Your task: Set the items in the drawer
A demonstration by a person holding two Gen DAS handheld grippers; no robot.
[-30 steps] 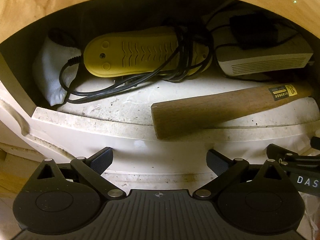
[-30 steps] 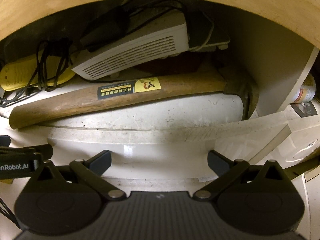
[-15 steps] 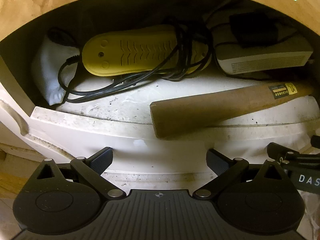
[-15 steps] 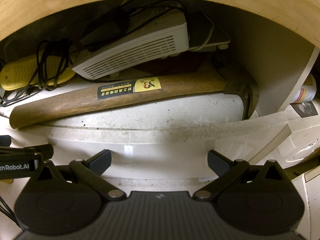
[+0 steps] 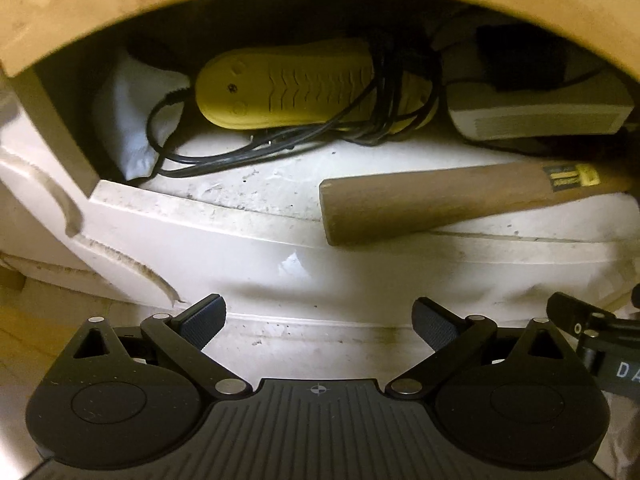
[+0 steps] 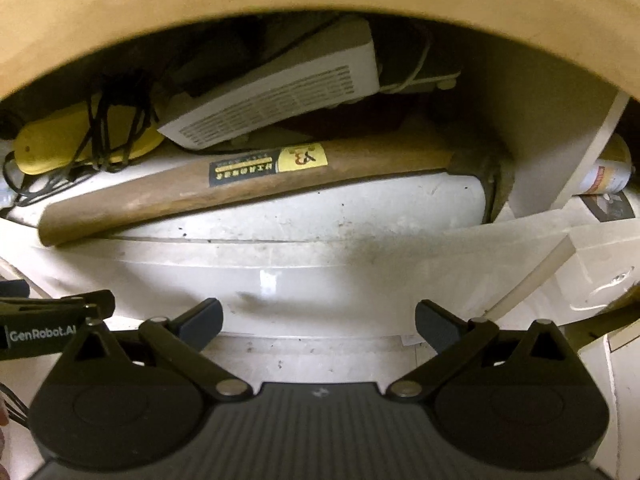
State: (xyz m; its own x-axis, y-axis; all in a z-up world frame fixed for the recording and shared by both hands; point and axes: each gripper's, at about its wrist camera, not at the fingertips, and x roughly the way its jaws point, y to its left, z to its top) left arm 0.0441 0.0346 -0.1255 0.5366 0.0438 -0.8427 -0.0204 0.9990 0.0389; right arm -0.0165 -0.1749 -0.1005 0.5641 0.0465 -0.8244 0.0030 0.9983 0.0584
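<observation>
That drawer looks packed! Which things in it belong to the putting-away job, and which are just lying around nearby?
Part of the job:
drawer
hammer
yellow shoe dryer with its black cord
white vented box
white cloth
left tongs and right tongs, both open and empty

Just lying about:
can outside the drawer, right of its wall

Hammer [image 6: 248,184] across drawer [image 6: 320,280] front

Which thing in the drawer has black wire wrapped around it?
The yellow shoe-shaped gadget at the back. Black cord loops around it. The wooden hammer and the white vented box have none wound around them.
</observation>
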